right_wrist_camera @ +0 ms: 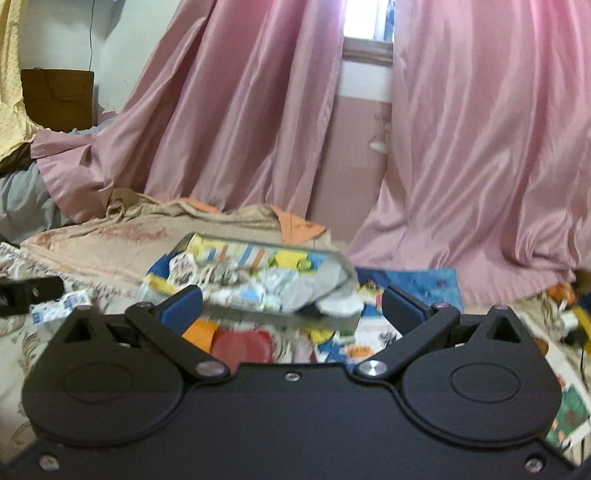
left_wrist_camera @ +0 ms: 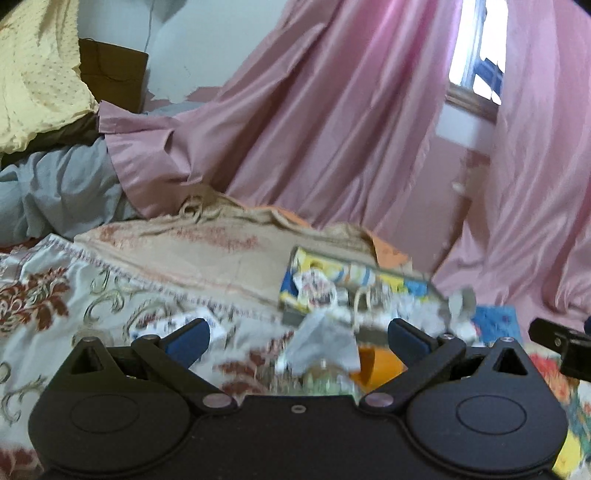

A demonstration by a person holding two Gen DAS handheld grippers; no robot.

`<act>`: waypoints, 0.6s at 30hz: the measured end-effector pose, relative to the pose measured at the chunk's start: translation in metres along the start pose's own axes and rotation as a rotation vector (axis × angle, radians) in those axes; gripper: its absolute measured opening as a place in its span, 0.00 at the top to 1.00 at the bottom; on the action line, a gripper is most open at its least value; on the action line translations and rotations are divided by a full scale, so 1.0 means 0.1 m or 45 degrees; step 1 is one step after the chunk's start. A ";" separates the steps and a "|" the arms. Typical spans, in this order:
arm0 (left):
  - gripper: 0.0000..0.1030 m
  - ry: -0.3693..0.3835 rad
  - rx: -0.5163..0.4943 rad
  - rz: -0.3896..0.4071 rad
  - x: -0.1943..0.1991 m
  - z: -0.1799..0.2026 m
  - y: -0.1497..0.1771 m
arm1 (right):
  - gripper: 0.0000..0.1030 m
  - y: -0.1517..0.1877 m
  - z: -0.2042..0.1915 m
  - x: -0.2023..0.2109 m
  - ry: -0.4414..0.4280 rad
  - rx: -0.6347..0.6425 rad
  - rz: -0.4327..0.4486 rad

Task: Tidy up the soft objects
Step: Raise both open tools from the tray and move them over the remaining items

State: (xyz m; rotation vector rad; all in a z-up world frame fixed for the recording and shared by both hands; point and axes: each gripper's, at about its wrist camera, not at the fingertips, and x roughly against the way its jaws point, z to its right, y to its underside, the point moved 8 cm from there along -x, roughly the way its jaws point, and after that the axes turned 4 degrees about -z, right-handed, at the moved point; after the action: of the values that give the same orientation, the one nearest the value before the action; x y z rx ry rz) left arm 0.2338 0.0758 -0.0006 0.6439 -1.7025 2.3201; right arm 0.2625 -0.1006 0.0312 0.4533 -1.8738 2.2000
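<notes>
Pink curtains (left_wrist_camera: 332,122) hanging well beyond both grippers, window (right_wrist_camera: 367,22) showing between them. Beige blanket (left_wrist_camera: 207,247) spread ahead, left of the box. Open fabric box (right_wrist_camera: 258,273) just ahead of the right gripper (right_wrist_camera: 291,306), stuffed with blurred soft cloths (right_wrist_camera: 280,291); same box (left_wrist_camera: 354,291) ahead-right of the left gripper (left_wrist_camera: 297,338). Both grippers spread wide, holding nothing. White cloth (left_wrist_camera: 321,341) between the left fingers, contact unclear.
</notes>
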 end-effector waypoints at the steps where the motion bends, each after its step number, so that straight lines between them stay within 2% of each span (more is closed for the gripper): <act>1: 0.01 -0.011 -0.012 -0.007 0.05 0.01 0.08 | 0.00 0.07 -0.02 0.04 -0.012 -0.001 -0.003; 6: 0.01 -0.098 -0.077 -0.063 0.23 0.00 0.40 | 0.00 0.35 -0.10 0.20 -0.035 0.001 -0.003; 12: 0.01 -0.174 -0.086 -0.074 0.42 -0.04 0.51 | 0.00 0.66 -0.11 0.41 -0.062 -0.022 -0.049; 18: 0.01 -0.279 -0.093 -0.187 0.49 -0.11 0.73 | 0.00 1.00 -0.17 0.55 -0.118 -0.063 -0.098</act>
State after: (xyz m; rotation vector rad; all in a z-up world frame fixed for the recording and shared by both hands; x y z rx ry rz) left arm 0.1584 0.0574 -0.0436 1.0042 -1.7534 2.1433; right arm 0.1745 -0.1022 -0.0426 0.6172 -1.9180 2.1126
